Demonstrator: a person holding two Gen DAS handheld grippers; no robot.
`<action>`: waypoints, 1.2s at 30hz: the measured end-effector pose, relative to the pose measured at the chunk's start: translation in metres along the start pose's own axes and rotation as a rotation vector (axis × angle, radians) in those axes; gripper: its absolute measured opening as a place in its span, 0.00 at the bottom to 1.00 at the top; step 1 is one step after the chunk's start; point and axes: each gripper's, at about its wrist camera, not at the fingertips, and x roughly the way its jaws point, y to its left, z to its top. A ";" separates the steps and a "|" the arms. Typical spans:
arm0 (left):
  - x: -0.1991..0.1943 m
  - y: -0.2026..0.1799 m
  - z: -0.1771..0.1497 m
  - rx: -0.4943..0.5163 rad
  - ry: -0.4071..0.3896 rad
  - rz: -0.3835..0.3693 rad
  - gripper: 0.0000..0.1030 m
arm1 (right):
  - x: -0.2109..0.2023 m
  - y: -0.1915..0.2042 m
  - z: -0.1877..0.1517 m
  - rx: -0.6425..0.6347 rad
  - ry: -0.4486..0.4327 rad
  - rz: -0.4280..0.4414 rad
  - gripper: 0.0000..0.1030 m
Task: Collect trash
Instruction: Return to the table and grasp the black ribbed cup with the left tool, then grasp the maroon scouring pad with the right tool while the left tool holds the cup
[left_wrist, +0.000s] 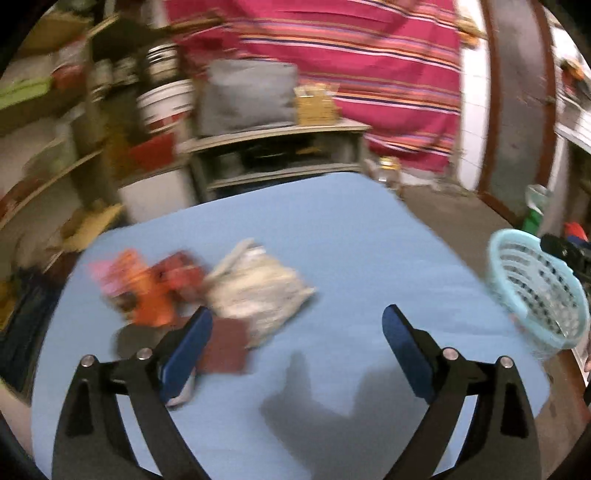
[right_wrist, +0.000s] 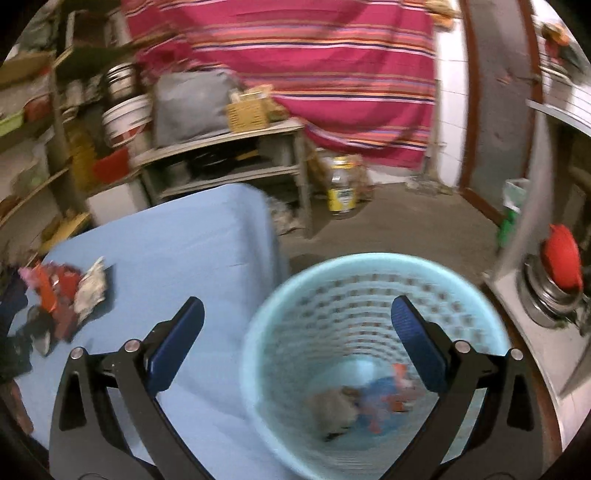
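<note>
From where I stand, the job looks partly done. Over on the left of the blue-covered counter (left_wrist: 332, 229) a heap of trash is waiting: an orange and pink wrapper (left_wrist: 140, 291), a crumpled whitish packet (left_wrist: 258, 288) touching it, and a dark red piece (left_wrist: 225, 347) just beside the near edge of the pile. The left gripper (left_wrist: 297, 323) hovers just short of that heap, jaws spread wide with nothing between them (its left finger overlaps the pile in view, though whether it touches I cannot tell). To the right, off the counter's edge, sits the pale blue basket (right_wrist: 258, 332). The right gripper (right_wrist: 297, 314) hangs above its mouth, jaws wide apart and empty. Inside lie a greyish wad (right_wrist: 332, 408) and a blue and red wrapper (right_wrist: 388, 398), so some trash is already collected; the pile remains.
</note>
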 end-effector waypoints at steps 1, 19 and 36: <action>-0.001 0.019 -0.004 -0.016 0.003 0.020 0.89 | 0.004 0.011 -0.001 -0.008 0.005 0.012 0.96; 0.050 0.126 -0.045 -0.050 0.110 -0.025 0.89 | 0.065 0.153 -0.012 -0.152 0.127 0.060 0.96; 0.041 0.148 -0.045 -0.013 0.105 0.030 0.86 | 0.077 0.249 -0.016 -0.269 0.126 0.185 0.96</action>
